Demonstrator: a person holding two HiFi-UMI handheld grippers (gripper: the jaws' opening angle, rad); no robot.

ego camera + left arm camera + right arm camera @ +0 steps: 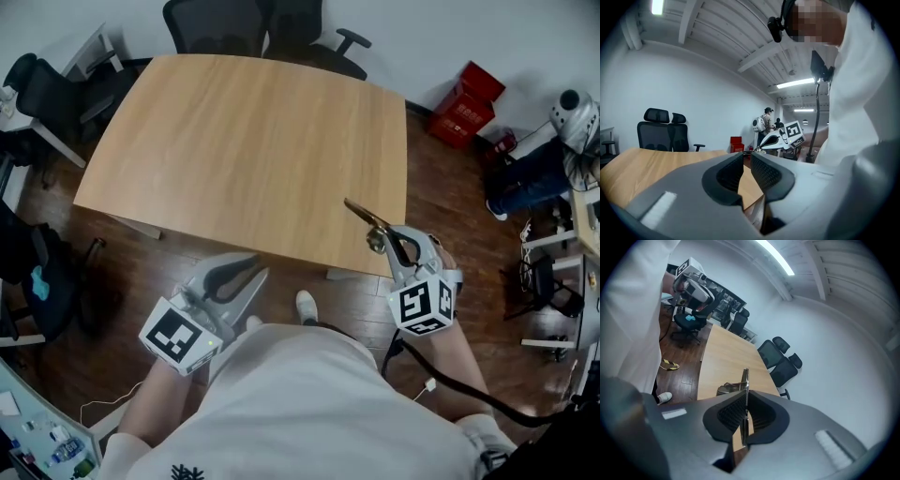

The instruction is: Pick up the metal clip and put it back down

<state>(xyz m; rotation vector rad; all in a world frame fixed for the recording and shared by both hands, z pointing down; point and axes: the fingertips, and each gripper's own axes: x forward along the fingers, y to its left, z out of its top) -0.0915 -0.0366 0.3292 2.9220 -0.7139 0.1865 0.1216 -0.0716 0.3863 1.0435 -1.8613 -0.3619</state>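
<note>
The metal clip (367,219) is a thin brassy strip, held in the air just over the near right corner of the wooden table (244,141). My right gripper (389,240) is shut on it, and the strip sticks out past the fingertips toward the table. In the right gripper view the clip (745,378) stands edge-on between the pressed pads of the right gripper (746,397). My left gripper (246,274) hangs off the table's near edge at lower left. Its jaws stand a narrow slit apart in the left gripper view (746,157), with nothing between them.
Black office chairs (253,28) stand at the table's far side. A red box (469,103) sits on the floor at the right, with shelves and gear beyond it. More chairs and desks line the left wall. A cable trails from the right gripper. Another person (764,124) stands far off.
</note>
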